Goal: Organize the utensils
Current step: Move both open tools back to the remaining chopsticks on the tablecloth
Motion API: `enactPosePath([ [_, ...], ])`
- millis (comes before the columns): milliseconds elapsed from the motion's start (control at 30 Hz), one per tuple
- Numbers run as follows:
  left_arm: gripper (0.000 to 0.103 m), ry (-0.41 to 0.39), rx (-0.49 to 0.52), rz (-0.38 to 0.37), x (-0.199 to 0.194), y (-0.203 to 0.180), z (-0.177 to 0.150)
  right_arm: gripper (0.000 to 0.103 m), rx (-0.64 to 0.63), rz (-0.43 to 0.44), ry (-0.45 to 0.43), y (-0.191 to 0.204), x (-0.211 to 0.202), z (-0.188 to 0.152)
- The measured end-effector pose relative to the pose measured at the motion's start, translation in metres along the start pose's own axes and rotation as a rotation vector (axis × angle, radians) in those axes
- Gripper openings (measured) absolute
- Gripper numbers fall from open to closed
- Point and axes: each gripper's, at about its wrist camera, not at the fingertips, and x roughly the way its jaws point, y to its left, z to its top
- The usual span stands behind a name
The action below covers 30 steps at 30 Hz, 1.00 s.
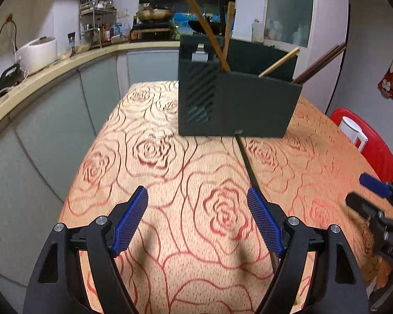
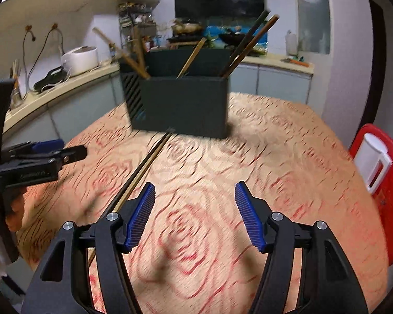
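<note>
left gripper: jaws spread wide, nothing between the blue pads, hanging over bare cloth near the front edge of the table. Also shows at the left of the right wrist view, side on.
chopstick on table: the one loose utensil. Dark, thin, lying flat, far tip just touching or just short of the holder's front foot, near end running back under the left gripper's right finger. In the right wrist view it runs to the left of the right gripper's left finger. So it lies between the two grippers, inside neither.
utensil holder: dark box with compartments, upright toward the far side of the table. Holds light wooden chopsticks in the left compartment, one light stick in the middle, dark sticks in the right.
right gripper: jaws apart, empty, over bare cloth. Right wrist view blurred.
step in hand (judged): reach for the loose chopstick, then drop it in with the dark ones on the right.
how to do it well (judged): shift sideways so the pads straddle the stick, come down until the tips nearly meet the cloth, close across it around mid-length. Thin and flat, so it may roll or slip; cloth may snag.
red chair: at the right edge of the table, white jug on it, not involved.
</note>
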Motion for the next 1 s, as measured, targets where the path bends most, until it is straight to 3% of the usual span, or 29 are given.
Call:
enactPosePath([
  [433,0.076,0.037,-0.068,0.015,0.001,0.023,-0.025,0.061,-0.107,0.201,0.087,0.066,-0.005,-0.04],
  [733,0.076,0.036,-0.022,-0.013,-0.005,0.008,-0.035,0.059,-0.131,0.137,0.127,0.066,0.002,-0.051],
  [1000,0.076,0.044,0.065,-0.077,-0.01,-0.025,-0.047,0.042,-0.082,0.061,0.139,0.035,0.001,-0.05],
])
